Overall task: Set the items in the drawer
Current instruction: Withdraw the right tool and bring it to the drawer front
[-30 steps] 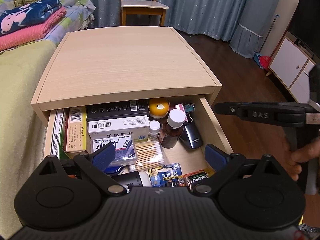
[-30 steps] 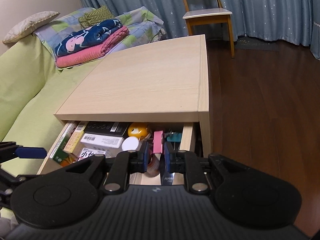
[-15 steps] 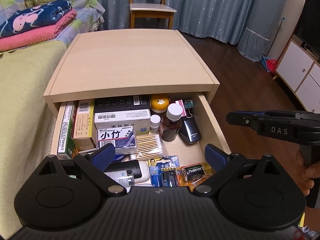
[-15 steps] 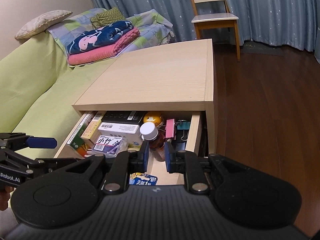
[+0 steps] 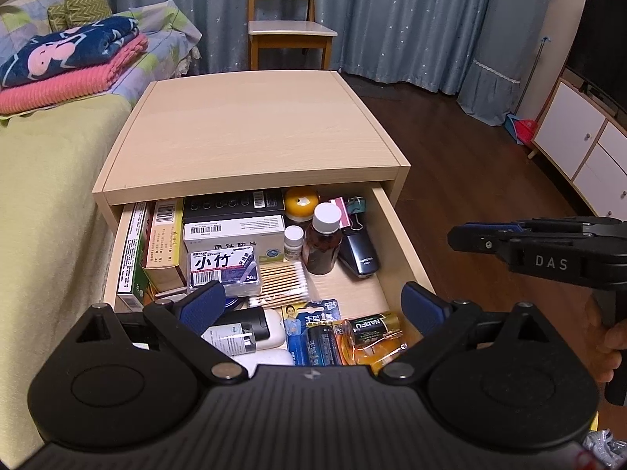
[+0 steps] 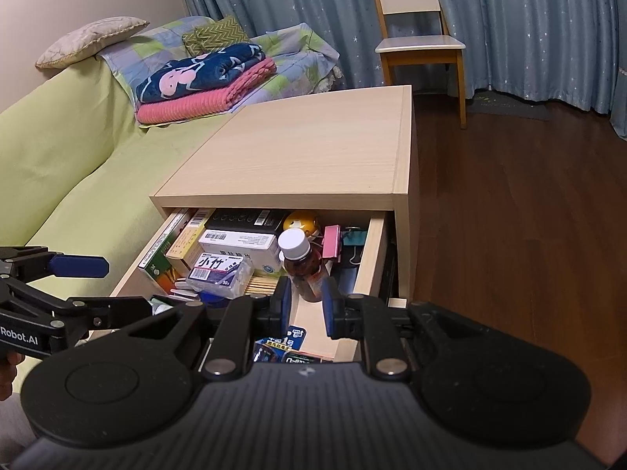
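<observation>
One open drawer (image 5: 395,235) holds two bottles: a brown one (image 5: 322,243) and a small white one (image 5: 293,242). One chair (image 5: 290,35) stands behind; two blankets (image 5: 70,66) lie folded.

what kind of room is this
Most likely a living room in a home. A green-covered sofa with folded blankets sits beside a low wooden table whose open drawer holds household odds and ends, and a TV stands on a white cabinet.
</observation>
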{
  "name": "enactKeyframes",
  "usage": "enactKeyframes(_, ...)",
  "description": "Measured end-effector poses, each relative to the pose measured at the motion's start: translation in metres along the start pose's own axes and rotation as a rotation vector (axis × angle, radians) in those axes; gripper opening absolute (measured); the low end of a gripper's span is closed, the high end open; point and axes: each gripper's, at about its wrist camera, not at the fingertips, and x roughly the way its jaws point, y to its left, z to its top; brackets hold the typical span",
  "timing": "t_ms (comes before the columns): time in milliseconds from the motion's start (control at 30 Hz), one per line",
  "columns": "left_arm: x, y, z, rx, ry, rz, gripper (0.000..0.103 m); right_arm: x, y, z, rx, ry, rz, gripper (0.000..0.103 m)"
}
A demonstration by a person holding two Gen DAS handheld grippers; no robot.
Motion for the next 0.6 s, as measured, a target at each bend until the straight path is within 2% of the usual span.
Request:
enactKeyframes(500, -0.011, -0.006, -0.021, -0.010, -0.011, 0.011, 0.098, -0.020, 0.003, -0.021, -0.039, 0.011, 0.015, 0.015)
enactKeyframes(600, -0.014, -0.004, -0.027, -0.023, -0.013, 0.013, 0.098, -0.026, 0.004, -0.029, -0.058, 0.009, 0.029, 0.024)
